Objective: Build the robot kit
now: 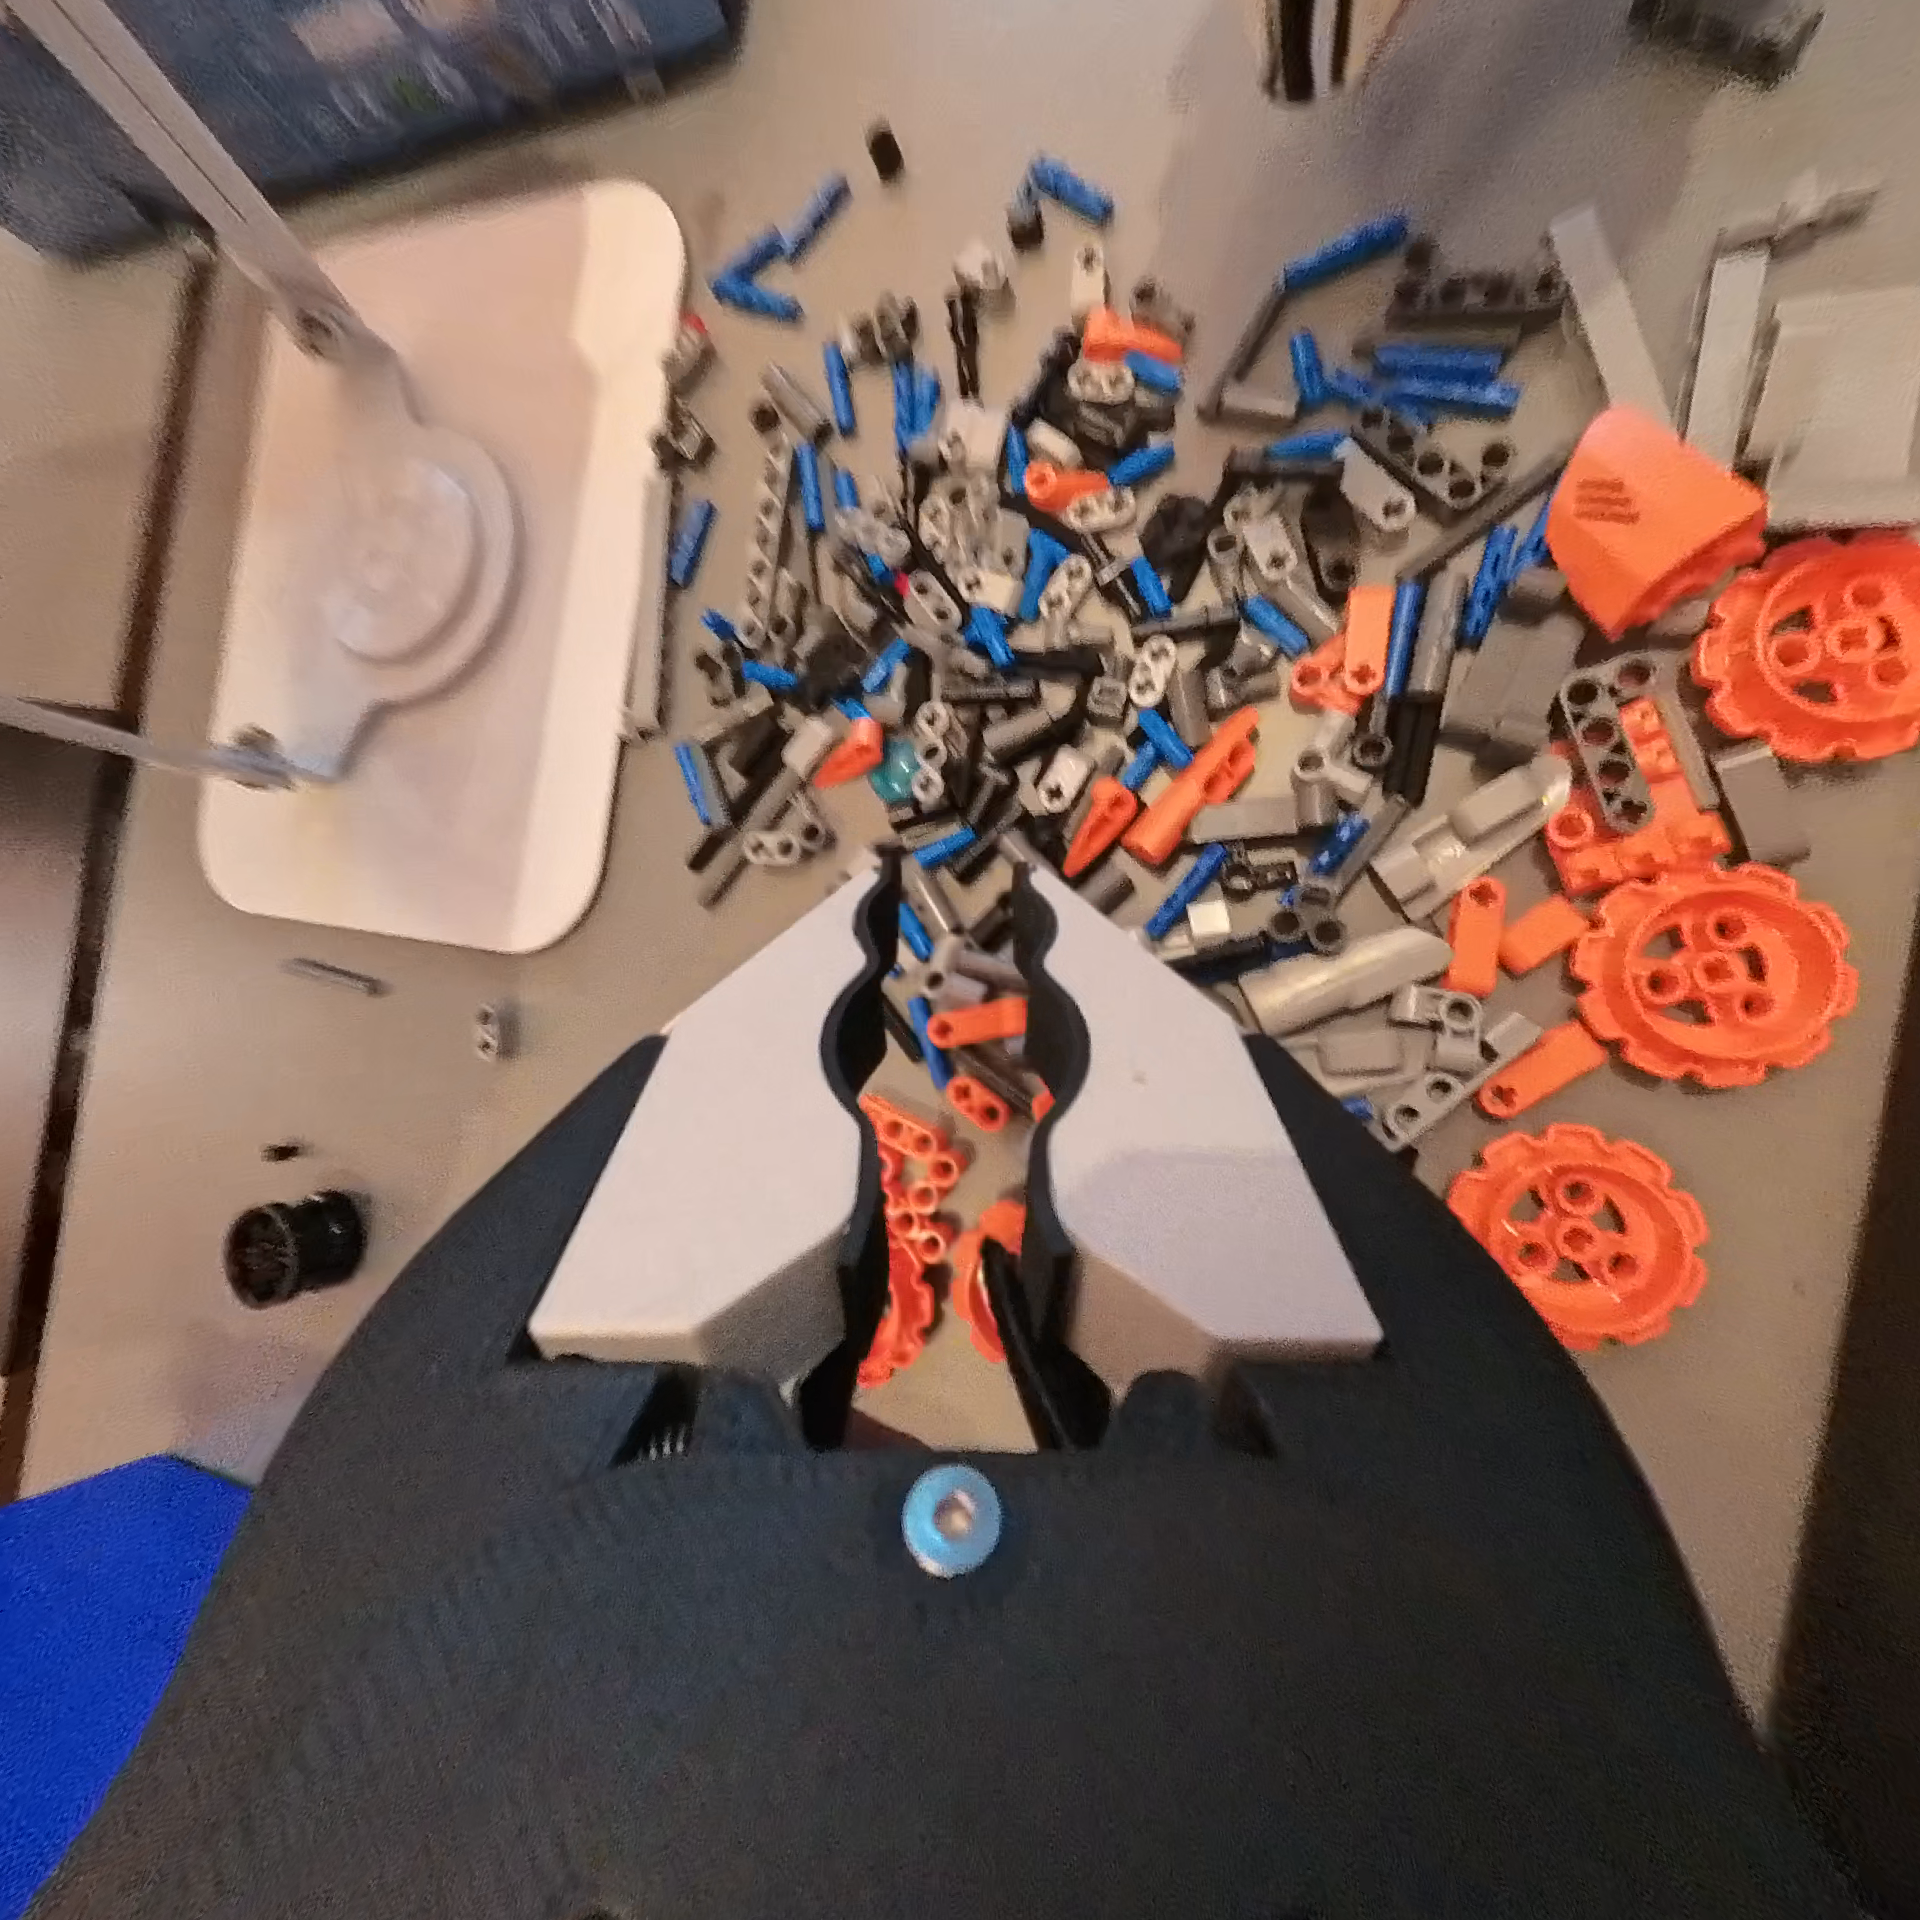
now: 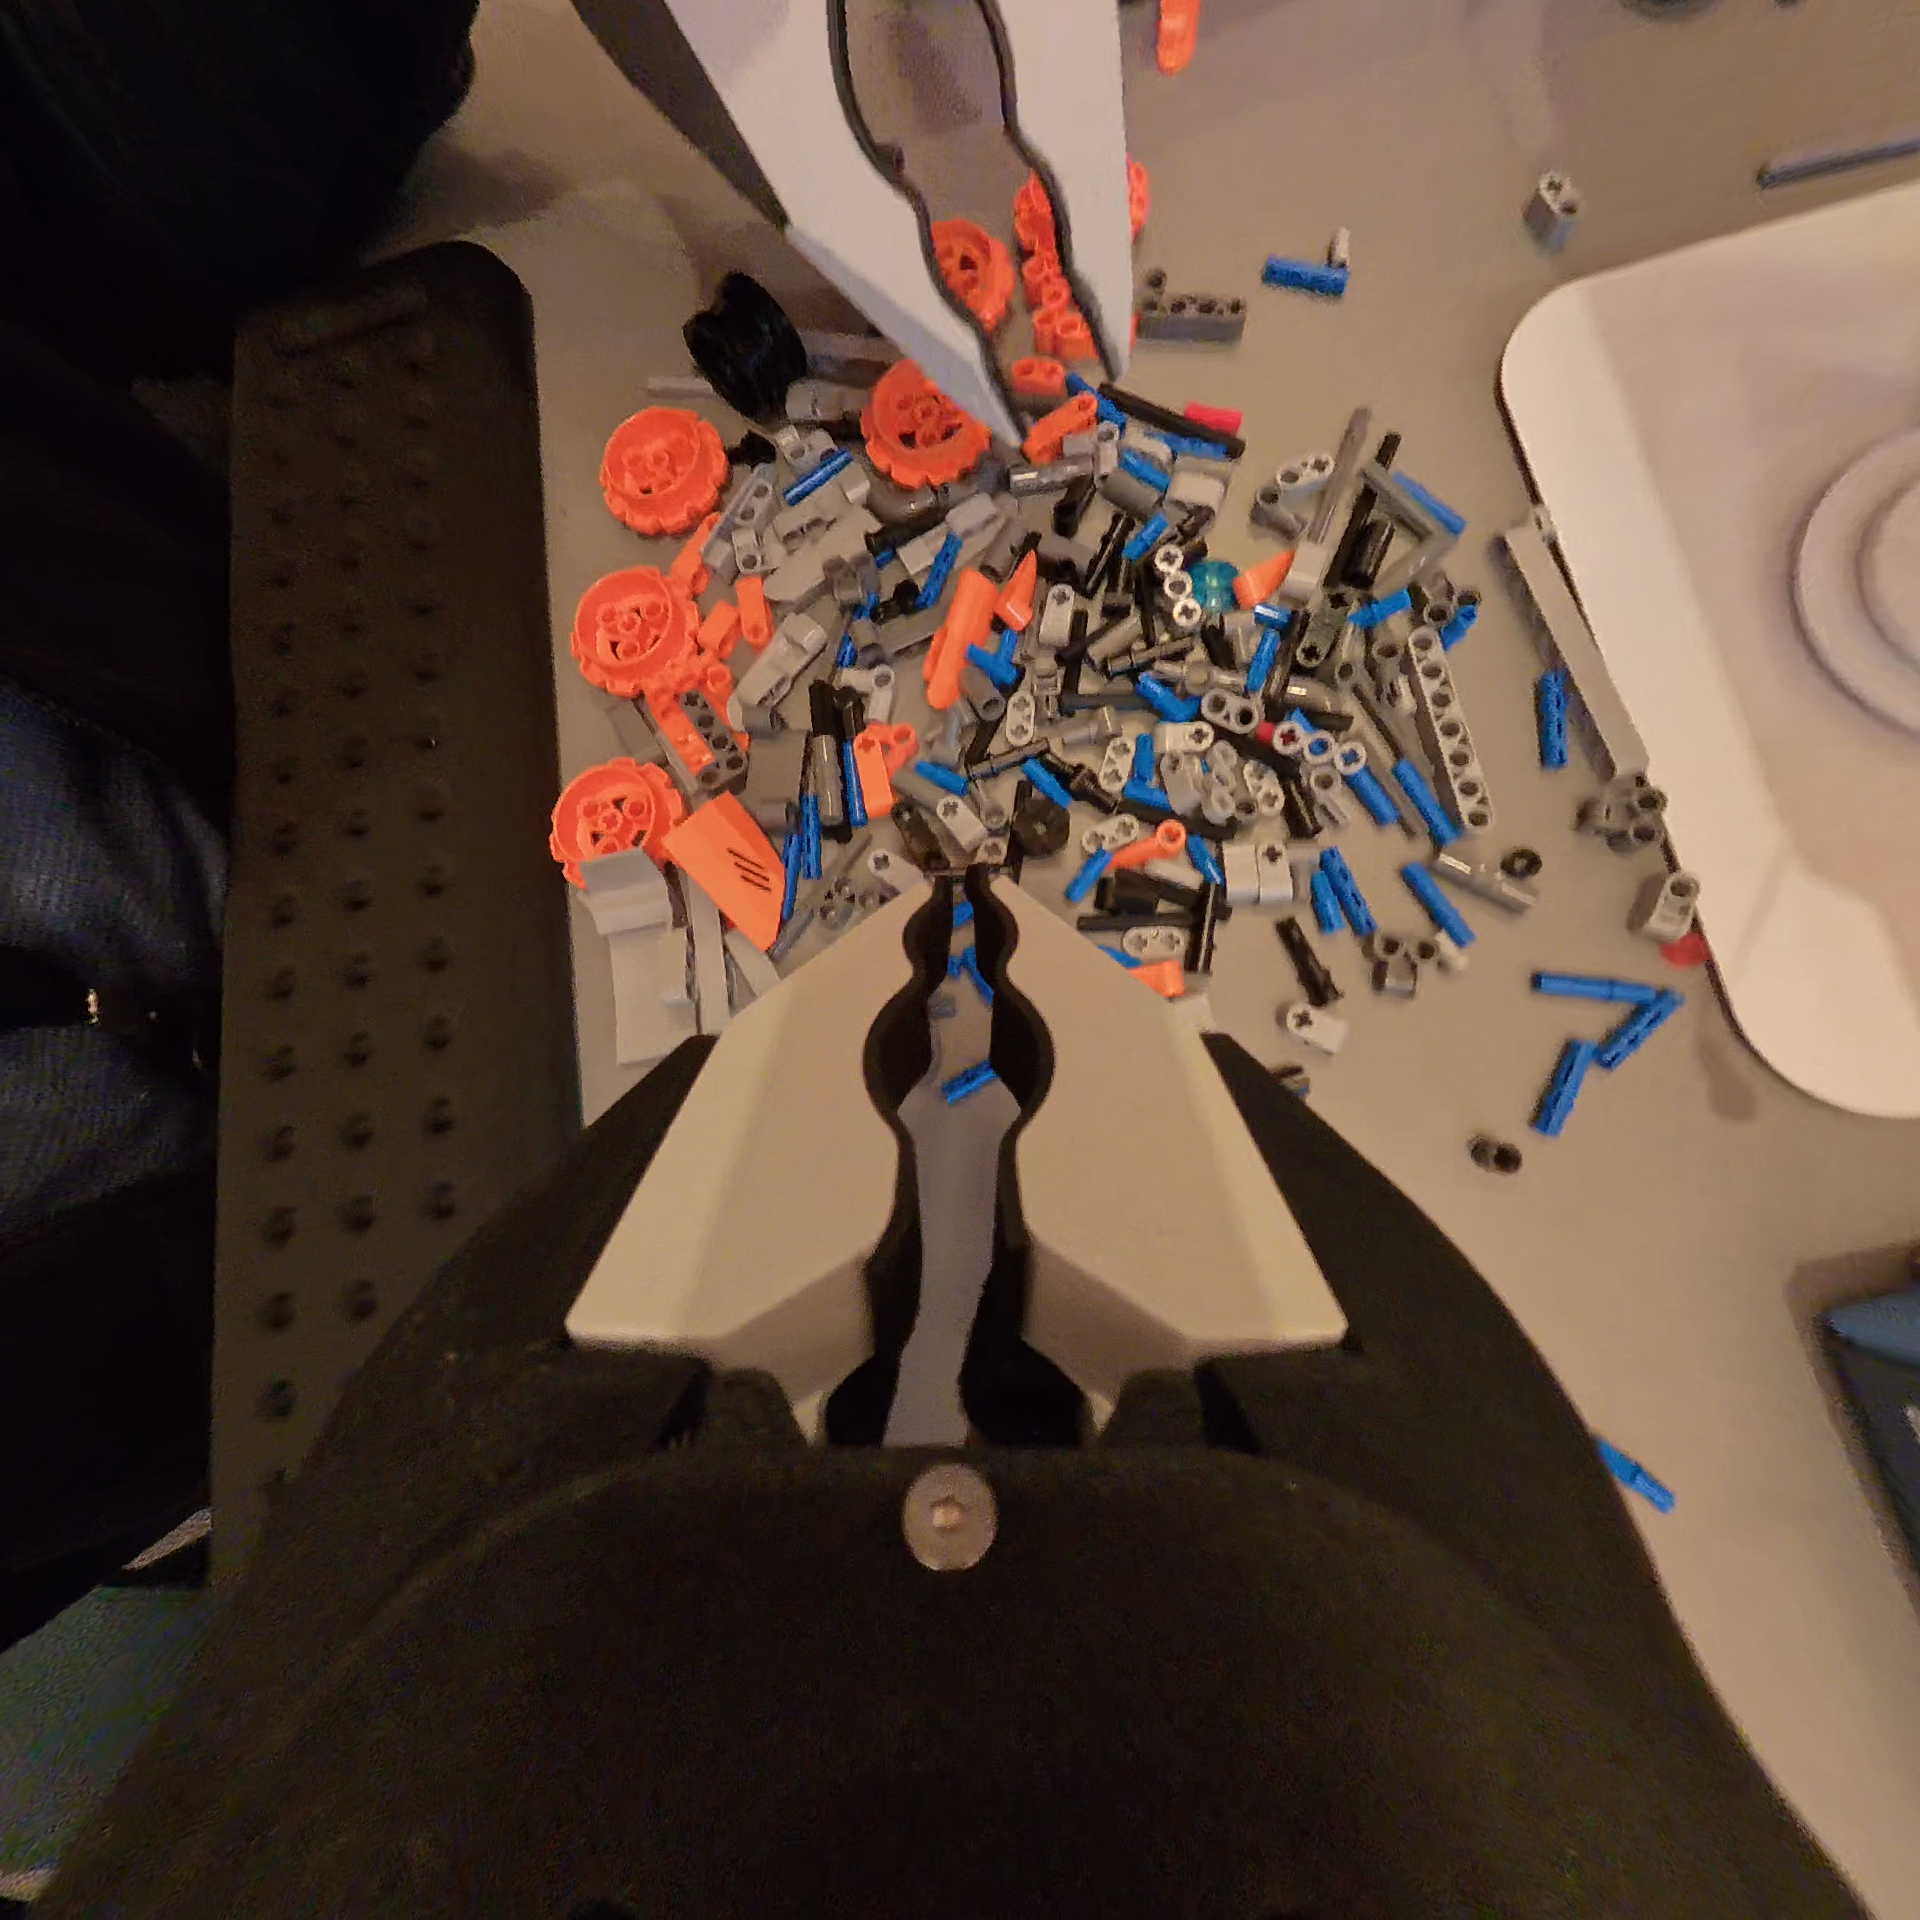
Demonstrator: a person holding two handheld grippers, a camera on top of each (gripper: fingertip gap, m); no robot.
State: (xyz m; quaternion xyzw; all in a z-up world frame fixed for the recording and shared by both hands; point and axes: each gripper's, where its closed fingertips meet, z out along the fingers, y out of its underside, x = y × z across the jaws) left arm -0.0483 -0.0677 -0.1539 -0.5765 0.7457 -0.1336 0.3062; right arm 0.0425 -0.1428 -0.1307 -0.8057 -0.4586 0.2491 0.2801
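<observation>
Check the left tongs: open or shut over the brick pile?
Open. The left tongs show a clear gap between their tips, with loose bricks visible through it; nothing is gripped.

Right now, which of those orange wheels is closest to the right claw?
The orange wheel beside the orange curved panel, lowest in the right wrist view.

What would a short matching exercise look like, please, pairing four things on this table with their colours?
Things:
1. toothed wheel
2. pin
3. tray
4. small tyre

Colours:
A. white
B. black
C. orange
D. blue

Pairs: 1-C, 2-D, 3-A, 4-B
</observation>
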